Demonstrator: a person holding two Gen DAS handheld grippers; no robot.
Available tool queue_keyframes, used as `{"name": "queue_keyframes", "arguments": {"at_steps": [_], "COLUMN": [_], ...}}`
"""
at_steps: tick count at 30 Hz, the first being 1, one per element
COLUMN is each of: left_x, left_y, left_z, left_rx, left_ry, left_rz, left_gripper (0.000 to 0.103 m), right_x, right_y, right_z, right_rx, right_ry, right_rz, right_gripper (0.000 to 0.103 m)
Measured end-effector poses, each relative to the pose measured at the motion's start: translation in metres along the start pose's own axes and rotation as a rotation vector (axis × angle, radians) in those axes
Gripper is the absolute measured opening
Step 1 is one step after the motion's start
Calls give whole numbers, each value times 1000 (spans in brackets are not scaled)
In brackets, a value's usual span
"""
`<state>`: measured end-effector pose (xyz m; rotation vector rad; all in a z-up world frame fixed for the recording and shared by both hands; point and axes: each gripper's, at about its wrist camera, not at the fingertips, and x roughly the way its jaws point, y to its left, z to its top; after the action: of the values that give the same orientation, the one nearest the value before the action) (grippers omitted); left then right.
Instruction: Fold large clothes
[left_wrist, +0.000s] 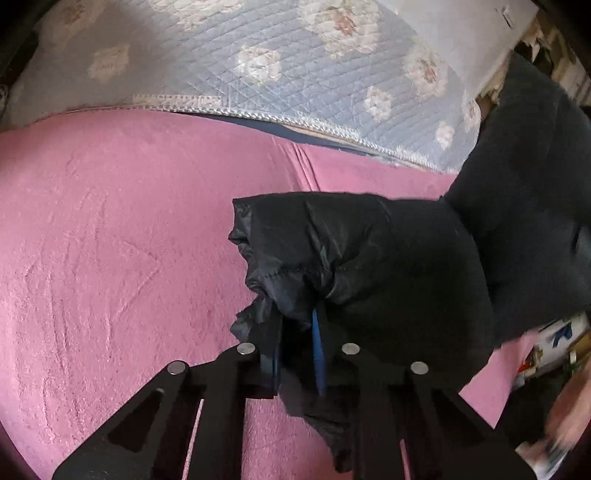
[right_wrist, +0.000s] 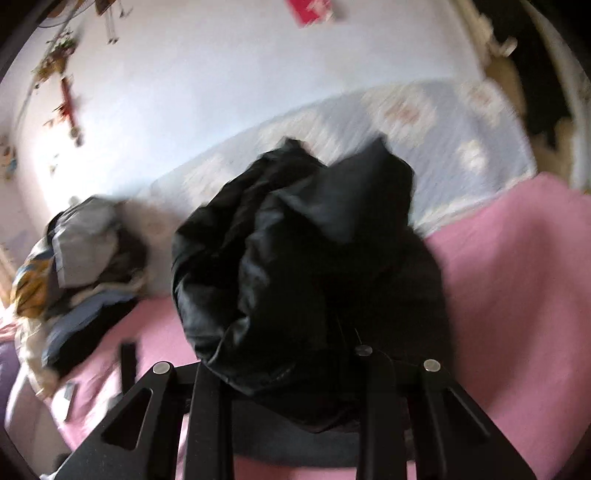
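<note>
Both claws, my left claw and right claw, pinch the black jacket above the pink bed. Slippery fabric may slide free if I swing it.

The black padded nylon jacket hangs above the pink fleece blanket, with the blue quilted floral bedspread behind the blanket and a white wall beyond. A pile of mixed clothes lies on the blanket, left of the jacket.
</note>
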<state>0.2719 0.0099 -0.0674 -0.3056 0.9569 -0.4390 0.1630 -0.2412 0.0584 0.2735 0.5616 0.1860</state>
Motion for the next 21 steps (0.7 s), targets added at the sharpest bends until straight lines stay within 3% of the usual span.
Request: {"name": "queue_keyframes", "arguments": {"at_steps": [2, 4, 8, 9, 11, 12, 14, 16, 19, 21], "left_x": [-5, -10, -18, -21, -25, -25, -24, -26, -48, -71], "left_y": [0, 3, 9, 8, 5, 4, 3, 4, -9, -25], "left_z": [3, 4, -1, -2, -2, -2, -1, 4, 11, 13], "left_rx": [23, 15, -5, 7, 38, 51, 52, 27, 57, 123], "left_ry": [-13, -32, -55, -70, -100, -107, -117, -123, -215, -295], "left_rz": [14, 1, -27, -19, 20, 34, 45, 55, 57, 47], "left_gripper": [12, 12, 15, 17, 23, 25, 25, 27, 29, 44], "right_x": [32, 52, 51, 47, 34, 28, 7, -16, -39, -32], "right_y": [6, 15, 28, 27, 30, 30, 28, 19, -20, -49], "right_z": [-21, -40, -54, -53, -53, -51, -43, -38, -19, -6], "right_rx": [3, -11, -102, -101, -113, -124, -125, -93, 32, 67], "right_ry": [117, 192, 146, 140, 139, 139, 81, 17, -100, -83], "right_rz": [61, 44, -22, -17, 25, 54, 54, -16, -170, -349], "right_gripper": [28, 28, 33, 39, 66, 91, 96, 96, 96, 96]}}
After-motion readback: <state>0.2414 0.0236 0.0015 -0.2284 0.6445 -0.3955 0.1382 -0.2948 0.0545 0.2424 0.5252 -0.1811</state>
